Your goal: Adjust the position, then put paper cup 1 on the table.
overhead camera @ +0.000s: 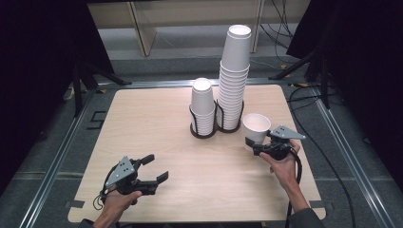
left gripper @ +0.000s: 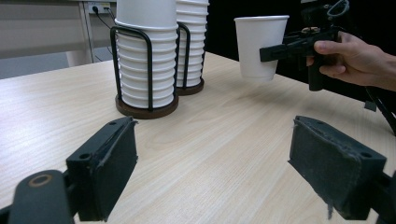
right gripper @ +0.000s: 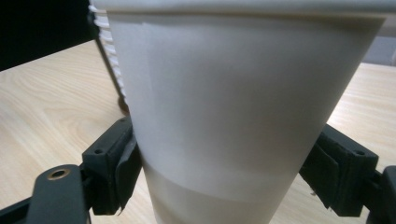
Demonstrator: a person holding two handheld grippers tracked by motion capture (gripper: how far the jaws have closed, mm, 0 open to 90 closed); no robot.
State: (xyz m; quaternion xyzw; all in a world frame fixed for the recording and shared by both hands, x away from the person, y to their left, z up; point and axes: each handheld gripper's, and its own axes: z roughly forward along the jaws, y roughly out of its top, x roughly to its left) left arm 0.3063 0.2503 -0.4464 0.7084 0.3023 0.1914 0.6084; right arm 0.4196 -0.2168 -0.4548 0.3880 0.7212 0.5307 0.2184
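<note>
A single white paper cup (overhead camera: 256, 126) (left gripper: 260, 46) (right gripper: 233, 93) hangs upright just above the table's right side. My right gripper (overhead camera: 254, 145) (right gripper: 224, 177) is shut on its lower wall, one pad on each side. My left gripper (overhead camera: 158, 167) (left gripper: 212, 135) rests low near the front left of the table, open, with only bare wood between its jaws. Two black wire holders stand at the middle back: a short stack of white cups (overhead camera: 203, 107) (left gripper: 144, 60) and, to its right, a tall stack (overhead camera: 234, 80) (left gripper: 191, 42).
The light wooden table (overhead camera: 142, 123) has rounded corners and sits in a metal frame. Dark curtains and stand legs flank it, with cables on the floor behind. The held cup hangs close to the right of the tall stack.
</note>
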